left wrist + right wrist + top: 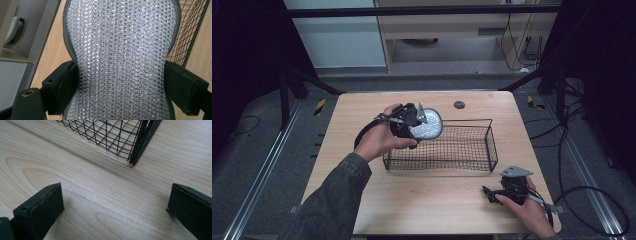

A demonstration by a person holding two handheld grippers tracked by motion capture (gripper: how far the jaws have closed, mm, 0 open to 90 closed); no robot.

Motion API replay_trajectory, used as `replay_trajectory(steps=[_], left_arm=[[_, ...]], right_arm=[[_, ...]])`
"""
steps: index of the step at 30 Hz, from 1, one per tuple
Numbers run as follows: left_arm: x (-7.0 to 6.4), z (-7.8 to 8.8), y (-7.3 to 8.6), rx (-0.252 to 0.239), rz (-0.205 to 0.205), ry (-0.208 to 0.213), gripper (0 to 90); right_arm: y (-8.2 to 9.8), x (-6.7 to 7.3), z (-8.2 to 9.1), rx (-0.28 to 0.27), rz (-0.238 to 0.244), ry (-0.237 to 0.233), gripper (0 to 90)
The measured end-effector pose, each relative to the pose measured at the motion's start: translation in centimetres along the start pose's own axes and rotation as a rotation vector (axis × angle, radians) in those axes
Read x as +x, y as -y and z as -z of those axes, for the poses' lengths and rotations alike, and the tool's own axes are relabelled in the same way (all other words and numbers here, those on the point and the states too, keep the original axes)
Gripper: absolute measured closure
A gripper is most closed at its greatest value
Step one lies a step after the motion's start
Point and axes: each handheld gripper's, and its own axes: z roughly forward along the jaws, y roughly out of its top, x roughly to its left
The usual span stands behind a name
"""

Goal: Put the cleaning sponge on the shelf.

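Silvery mesh-textured, grey-edged insole sits pinched at its waist in my left gripper, over the black wire basket's corner, likely for dropping in; my right gripper rests wide apart on the wooden table

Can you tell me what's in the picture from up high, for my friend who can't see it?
A person's left gripper holds a silvery sparkly pad over the left end of a black wire basket on a wooden table. The right gripper rests open on the table near the basket's right corner.

Dim room, grey floor, pale wooden cabinet behind.
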Motion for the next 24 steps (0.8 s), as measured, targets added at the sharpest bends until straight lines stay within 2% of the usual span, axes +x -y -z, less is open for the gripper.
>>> replay_trajectory(steps=[16,21,24], left_arm=[[-0.6,-1.8,0.3,0.019,-0.023,0.014,15.1],[-0.9,-2.3,0.5,0.041,-0.061,0.025,15.0],[-0.9,-2.4,0.7,0.04,-0.058,0.028,14.9]], right_arm=[[0.0,0.0,0.0,0.002,0.0,-0.003,0.4],[0.0,0.0,0.0,0.001,-0.001,-0.003,0.4],[0.0,0.0,0.0,0.001,-0.001,-0.004,0.4]])
